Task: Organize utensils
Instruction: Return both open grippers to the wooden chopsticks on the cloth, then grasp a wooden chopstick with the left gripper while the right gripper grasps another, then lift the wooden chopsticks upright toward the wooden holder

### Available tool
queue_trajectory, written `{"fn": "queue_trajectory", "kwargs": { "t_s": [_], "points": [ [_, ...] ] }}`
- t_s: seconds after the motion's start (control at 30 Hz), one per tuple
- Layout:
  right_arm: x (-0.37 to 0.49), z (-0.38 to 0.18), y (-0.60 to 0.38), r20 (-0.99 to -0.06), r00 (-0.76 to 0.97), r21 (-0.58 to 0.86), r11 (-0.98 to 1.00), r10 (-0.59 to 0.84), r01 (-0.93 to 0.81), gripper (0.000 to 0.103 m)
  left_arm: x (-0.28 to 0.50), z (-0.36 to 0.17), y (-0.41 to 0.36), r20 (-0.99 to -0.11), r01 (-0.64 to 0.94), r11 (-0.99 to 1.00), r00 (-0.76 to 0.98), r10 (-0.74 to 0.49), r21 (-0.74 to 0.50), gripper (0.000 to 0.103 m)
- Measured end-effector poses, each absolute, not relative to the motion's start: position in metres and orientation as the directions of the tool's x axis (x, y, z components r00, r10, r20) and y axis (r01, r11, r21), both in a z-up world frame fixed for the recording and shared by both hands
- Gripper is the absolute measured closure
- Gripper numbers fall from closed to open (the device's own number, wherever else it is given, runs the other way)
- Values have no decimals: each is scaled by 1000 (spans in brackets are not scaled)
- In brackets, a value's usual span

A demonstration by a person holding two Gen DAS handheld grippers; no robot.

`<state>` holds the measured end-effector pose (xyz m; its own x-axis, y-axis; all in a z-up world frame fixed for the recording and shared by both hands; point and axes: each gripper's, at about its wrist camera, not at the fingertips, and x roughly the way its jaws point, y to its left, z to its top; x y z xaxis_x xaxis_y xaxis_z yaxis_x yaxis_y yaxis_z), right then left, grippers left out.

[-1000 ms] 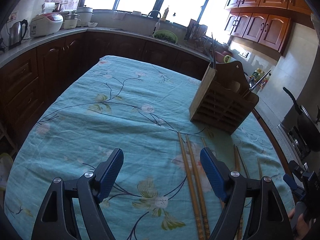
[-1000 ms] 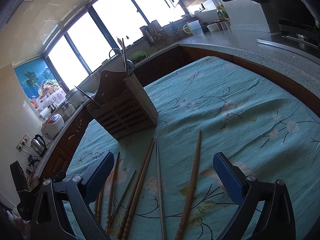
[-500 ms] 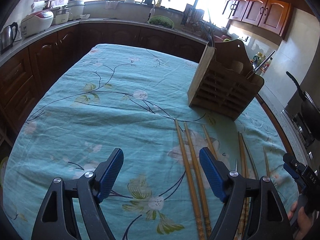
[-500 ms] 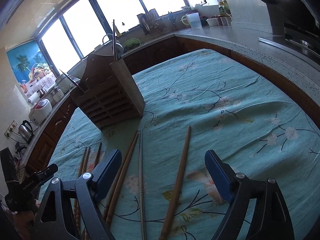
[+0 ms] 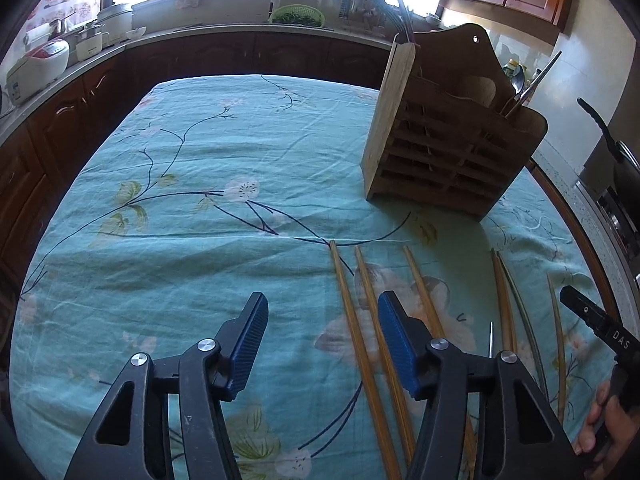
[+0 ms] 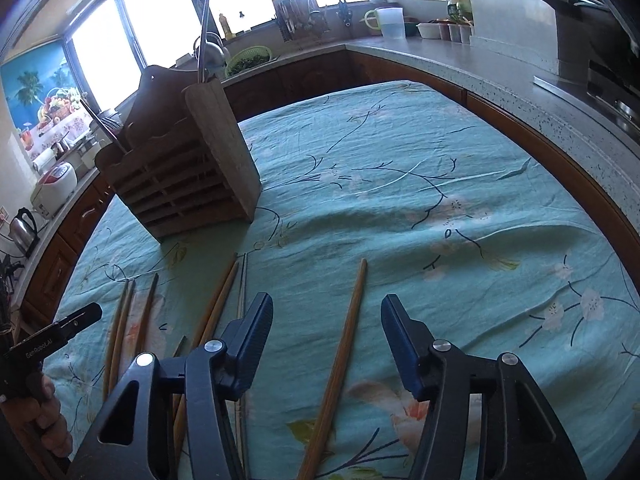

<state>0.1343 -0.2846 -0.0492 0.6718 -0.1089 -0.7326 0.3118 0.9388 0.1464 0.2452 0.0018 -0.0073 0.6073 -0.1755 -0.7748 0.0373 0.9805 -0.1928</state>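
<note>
Barely started imo: the slatted wooden utensil holder (image 5: 448, 148) at the far side has a few metal pieces in it, but the loose bamboo chopsticks (image 5: 360, 332) lie on the teal floral-cloth counter (image 5: 180, 220). Left gripper (image 5: 322, 344) and right gripper (image 6: 326, 340) jaws, just narrowing, stand spread, pinching nothing; one brown chopstick (image 6: 340, 360) lies between the right pair.

**Worktop under a flowered cloth, chopsticks laid out before a wooden rack**

The worktop (image 5: 224, 148) wears a teal tablecloth (image 6: 400, 168) printed with dark branches and pale blossoms, rumpled into soft folds. A slatted wooden utensil holder (image 5: 448, 152) stands upright on it toward the far side, a few utensils poking out of its top. In front of it loose chopsticks lie on the cloth, roughly parallel: a wooden pair (image 5: 352, 304) with a third just beside it, more to one side, and a single chopstick (image 6: 344, 344) apart from the rest.
</note>
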Motion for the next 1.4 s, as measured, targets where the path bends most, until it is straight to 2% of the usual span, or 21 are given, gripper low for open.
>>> {"fn": "queue_trajectory", "kwargs": {
  "t_s": [0.1, 0.27, 0.33, 0.43, 0.5, 0.53, 0.57, 0.67, 0.87, 1.0, 1.17, 1.4],
  "points": [
    [146, -55, -287, -756, 642, 109, 942, -128, 316, 54, 261, -12, -2, -784, 35, 984, 599, -162, -176, 49],
    [161, -64, -287, -779, 607, 53, 947, -158, 316, 63, 283, -27, -10, -814, 55, 986, 558, -160, -156, 69],
    [164, -64, -284, -780, 604, 40, 951, -161, 305, 72, 287, -30, -15, -802, 71, 990, 581, -139, -120, 69],
    [170, -65, -282, -782, 598, 12, 956, -173, 292, 79, 290, -33, -26, -803, 87, 994, 586, -107, -69, 69],
    [172, -66, -278, -782, 598, -7, 962, -176, 275, 86, 290, -35, -33, -800, 113, 993, 592, -96, -36, 76],
    [173, -66, -277, -782, 599, -9, 964, -172, 265, 93, 290, -35, -36, -798, 130, 991, 593, -109, -40, 85],
    [173, -66, -276, -782, 600, -10, 966, -168, 258, 95, 290, -35, -36, -797, 144, 989, 592, -123, -46, 94],
    [174, -67, -275, -783, 601, -10, 968, -163, 249, 96, 290, -35, -36, -796, 163, 985, 589, -143, -57, 99],
    [166, -60, -278, -774, 626, 87, 965, -91, 247, 98, 281, -28, -23, -793, 164, 975, 569, -216, -148, 100],
    [155, -40, -267, -741, 669, 115, 969, -63, 219, 98, 261, -8, -11, -762, 168, 965, 591, -262, -202, 100],
    [141, -2, -253, -669, 743, 157, 973, -22, 170, 98, 235, 24, 9, -699, 179, 945, 637, -324, -275, 100],
    [118, 60, -235, -537, 843, 176, 979, 5, 106, 98, 193, 77, 31, -594, 211, 929, 721, -358, -304, 100]
  ]
}}
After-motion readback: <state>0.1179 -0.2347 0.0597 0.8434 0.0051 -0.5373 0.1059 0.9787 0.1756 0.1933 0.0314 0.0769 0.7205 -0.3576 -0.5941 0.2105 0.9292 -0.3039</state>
